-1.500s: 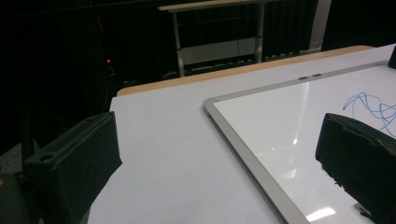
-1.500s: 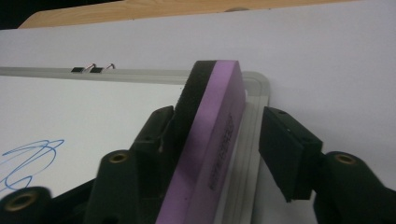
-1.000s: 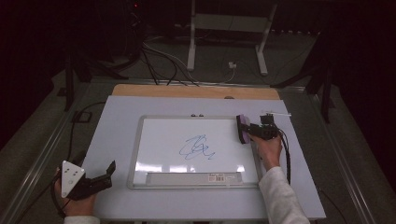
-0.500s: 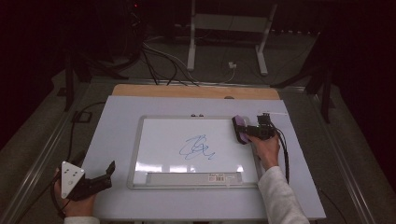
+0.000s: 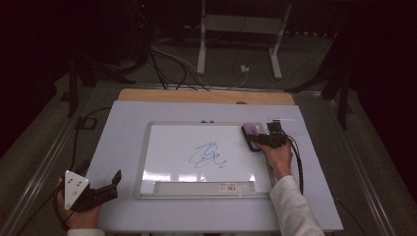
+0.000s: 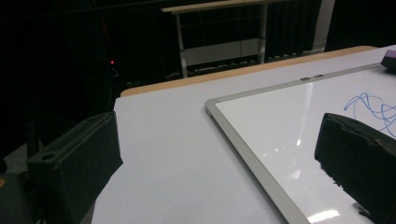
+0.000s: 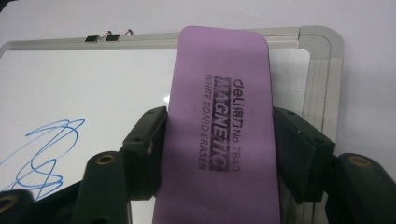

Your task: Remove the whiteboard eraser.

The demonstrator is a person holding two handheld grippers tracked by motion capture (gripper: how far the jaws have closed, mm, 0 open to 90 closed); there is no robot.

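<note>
One whiteboard [image 5: 196, 147], one purple eraser [image 7: 219, 126], one blue scribble [image 5: 206, 156], two grippers: left [image 5: 110, 184], right [image 5: 260, 140]; two binder clips [image 7: 106, 37].

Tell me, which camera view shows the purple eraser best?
The right gripper view: the eraser is close, its printed label readable. In the high view it is small, and in the left gripper view only a corner shows.

In my right gripper view, the purple eraser [image 7: 219, 126] runs off the bottom edge and hides the whiteboard [image 7: 93, 84] beneath it. The blue scribble [image 7: 44, 156] is cut at the left edge. In my left gripper view, the scribble [image 6: 371, 107] slips behind my own jaw, and only a corner of the eraser [image 6: 390, 59] peeks in at the right edge. From above, the label [image 5: 231, 186] on the whiteboard's tray is too small to read.
</note>
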